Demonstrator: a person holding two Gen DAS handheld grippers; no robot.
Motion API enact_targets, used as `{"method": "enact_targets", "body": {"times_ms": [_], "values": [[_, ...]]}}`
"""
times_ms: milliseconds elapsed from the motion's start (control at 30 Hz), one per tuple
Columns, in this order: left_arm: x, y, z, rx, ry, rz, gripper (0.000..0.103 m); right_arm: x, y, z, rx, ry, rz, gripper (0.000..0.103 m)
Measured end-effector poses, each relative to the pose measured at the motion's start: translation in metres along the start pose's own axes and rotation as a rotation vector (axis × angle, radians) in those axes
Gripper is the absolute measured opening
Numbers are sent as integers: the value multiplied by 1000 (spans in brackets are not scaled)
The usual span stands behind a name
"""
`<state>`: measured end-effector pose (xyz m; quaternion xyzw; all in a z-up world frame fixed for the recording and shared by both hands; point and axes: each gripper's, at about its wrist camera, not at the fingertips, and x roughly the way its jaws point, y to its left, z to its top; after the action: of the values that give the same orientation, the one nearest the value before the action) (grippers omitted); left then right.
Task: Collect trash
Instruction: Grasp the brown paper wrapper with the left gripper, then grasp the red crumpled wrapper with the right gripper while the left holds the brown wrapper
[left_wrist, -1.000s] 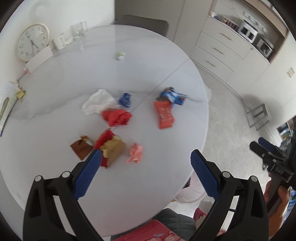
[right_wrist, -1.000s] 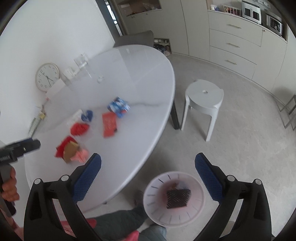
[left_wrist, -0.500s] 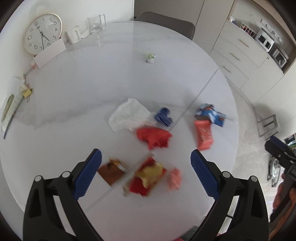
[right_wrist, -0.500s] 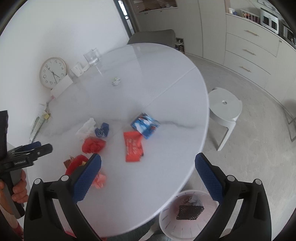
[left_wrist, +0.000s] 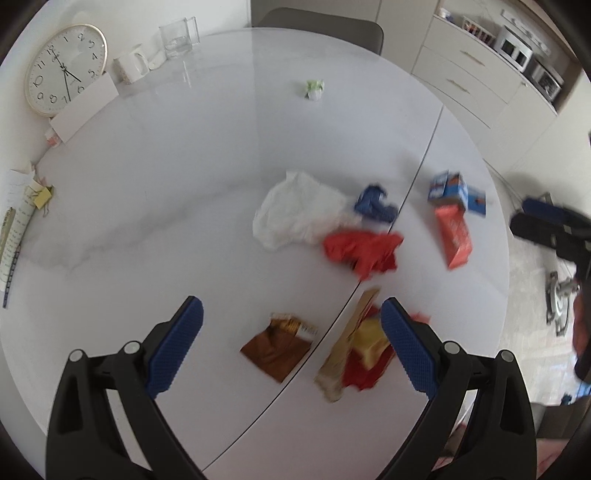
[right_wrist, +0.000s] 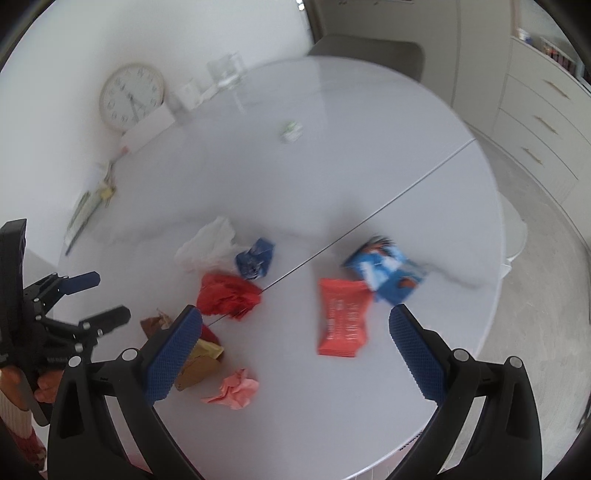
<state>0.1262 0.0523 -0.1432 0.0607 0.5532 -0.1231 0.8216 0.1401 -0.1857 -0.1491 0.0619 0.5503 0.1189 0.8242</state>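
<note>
Trash lies on the round white table (left_wrist: 184, 147). My left gripper (left_wrist: 291, 347) is open above a brown wrapper (left_wrist: 277, 349), with a gold-and-red wrapper (left_wrist: 354, 354) by its right finger. Further off lie a white tissue (left_wrist: 295, 210), a blue wrapper (left_wrist: 375, 203), a red crumpled wrapper (left_wrist: 364, 247), an orange packet (left_wrist: 454, 232) and a blue packet (left_wrist: 456, 190). My right gripper (right_wrist: 295, 343) is open above the table, near the orange packet (right_wrist: 343, 317), blue packet (right_wrist: 388, 273) and a pink crumpled paper (right_wrist: 234, 391).
A small green-white scrap (left_wrist: 314, 88) lies far back. A clock (left_wrist: 64, 68), a mug (left_wrist: 129, 68), a glass (left_wrist: 179, 37) and papers (left_wrist: 18, 218) stand along the wall side. A chair (left_wrist: 317, 22) is behind the table, cabinets (left_wrist: 480, 74) at right.
Both grippers have moved forward over the table and closer to the trash. The bin and stool have left the right wrist view. Both stay open.
</note>
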Motion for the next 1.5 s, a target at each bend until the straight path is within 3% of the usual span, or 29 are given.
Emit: {"method": "enact_targets", "body": {"times_ms": [200,367,633,733,833,933,1000,1133,1200,1500], "values": [[28,19,-21,-41,42,-26,85,20,19,-2,-50,55,11,101],[30,32,-30,-45,26,-58,85,26,28,-4,-75,79,15,101],[50,26,-37,239,94,-90,85,36,33,-9,-96,122,6,101],[61,22,-36,283,112,-109,84,39,34,-10,-103,132,0,101],[76,16,-37,317,149,-107,69,42,34,-10,-101,141,-2,101],[76,8,-40,364,123,-91,62,43,35,-9,-102,140,-1,101],[74,6,-42,375,106,-92,49,43,35,-8,-104,138,8,101],[70,11,-41,327,83,-123,41,47,40,-6,-144,136,32,100],[67,16,-40,281,74,-140,31,52,46,-5,-183,138,53,100],[63,39,-43,83,43,-154,29,95,64,4,-293,185,121,84]]}}
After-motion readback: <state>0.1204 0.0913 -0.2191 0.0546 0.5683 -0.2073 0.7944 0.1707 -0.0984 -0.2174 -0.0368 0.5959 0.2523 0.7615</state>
